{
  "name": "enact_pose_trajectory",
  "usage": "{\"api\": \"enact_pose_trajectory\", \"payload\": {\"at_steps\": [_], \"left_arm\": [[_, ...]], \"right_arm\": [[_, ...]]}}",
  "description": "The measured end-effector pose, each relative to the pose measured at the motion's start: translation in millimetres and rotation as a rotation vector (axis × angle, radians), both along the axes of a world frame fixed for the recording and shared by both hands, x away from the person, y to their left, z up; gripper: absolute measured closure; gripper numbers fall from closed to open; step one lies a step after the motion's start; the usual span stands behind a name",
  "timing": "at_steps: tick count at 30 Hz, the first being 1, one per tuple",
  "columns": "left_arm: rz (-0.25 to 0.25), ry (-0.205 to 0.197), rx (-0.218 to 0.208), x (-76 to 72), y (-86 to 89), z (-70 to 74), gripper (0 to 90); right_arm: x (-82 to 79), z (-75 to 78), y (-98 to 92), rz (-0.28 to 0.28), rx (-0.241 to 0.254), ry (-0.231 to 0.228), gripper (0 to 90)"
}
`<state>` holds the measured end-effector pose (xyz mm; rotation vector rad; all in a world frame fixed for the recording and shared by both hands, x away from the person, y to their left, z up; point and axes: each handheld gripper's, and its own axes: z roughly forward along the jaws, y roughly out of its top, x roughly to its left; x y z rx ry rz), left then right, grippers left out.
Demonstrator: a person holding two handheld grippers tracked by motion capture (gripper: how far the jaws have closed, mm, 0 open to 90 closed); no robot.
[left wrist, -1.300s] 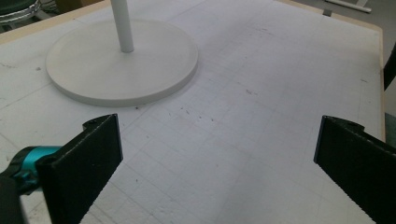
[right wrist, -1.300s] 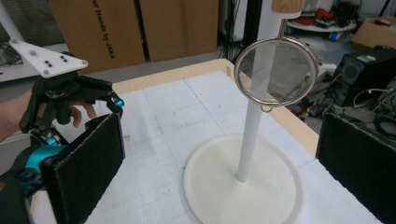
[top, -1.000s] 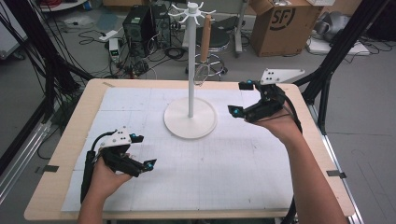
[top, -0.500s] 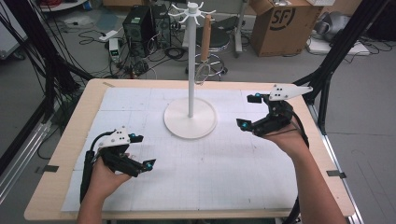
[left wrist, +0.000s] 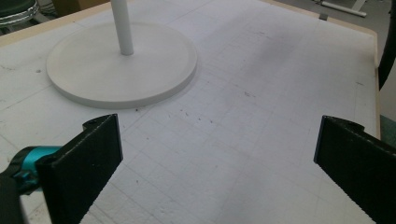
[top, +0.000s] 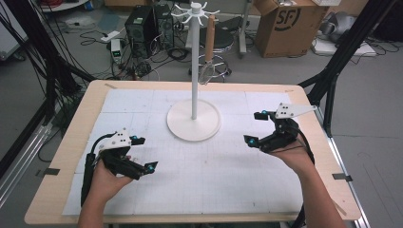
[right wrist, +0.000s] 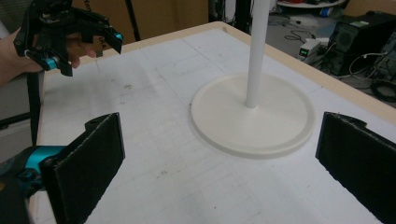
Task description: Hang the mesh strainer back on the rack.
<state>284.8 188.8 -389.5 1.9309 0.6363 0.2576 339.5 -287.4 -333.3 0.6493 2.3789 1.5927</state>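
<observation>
A white stand (top: 194, 71) with a round base (top: 194, 127) rises from the middle of the table, with hooks at its top. A wooden-handled utensil (top: 208, 45) hangs from one hook. My left gripper (top: 144, 153) hovers open over the white mat at the front left, with nothing between its jaws. My right gripper (top: 256, 128) is open to the right of the base, also empty. The left gripper view shows the base (left wrist: 122, 63) ahead to the left. In the right gripper view the base (right wrist: 253, 114) lies ahead, and the left gripper (right wrist: 88, 44) shows far off.
A white gridded mat (top: 237, 180) covers most of the wooden table (top: 66, 142). Beyond the far edge are a computer case (top: 142, 23), cables, a stool and a cardboard box (top: 285, 23). Black frame legs (top: 342, 57) stand at both sides.
My right gripper has drawn back from the stand toward the right front of the table. My left gripper has stayed nearly still.
</observation>
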Motion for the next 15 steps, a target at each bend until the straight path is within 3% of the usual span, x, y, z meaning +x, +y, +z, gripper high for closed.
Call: {"api": "enact_pose_trajectory", "payload": {"at_steps": [11,15], "left_arm": [[0.008,-0.005,-0.016,0.5,1.1,4.0,1.6],[0.007,0.001,-0.013,0.4,1.7,1.7,1.7]], "right_arm": [[-5.8,-31.9,-12.0,-0.032,-0.005,0.065,0.4],[-5.4,-38.5,-12.6,-0.050,-0.061,0.090,0.4]]}}
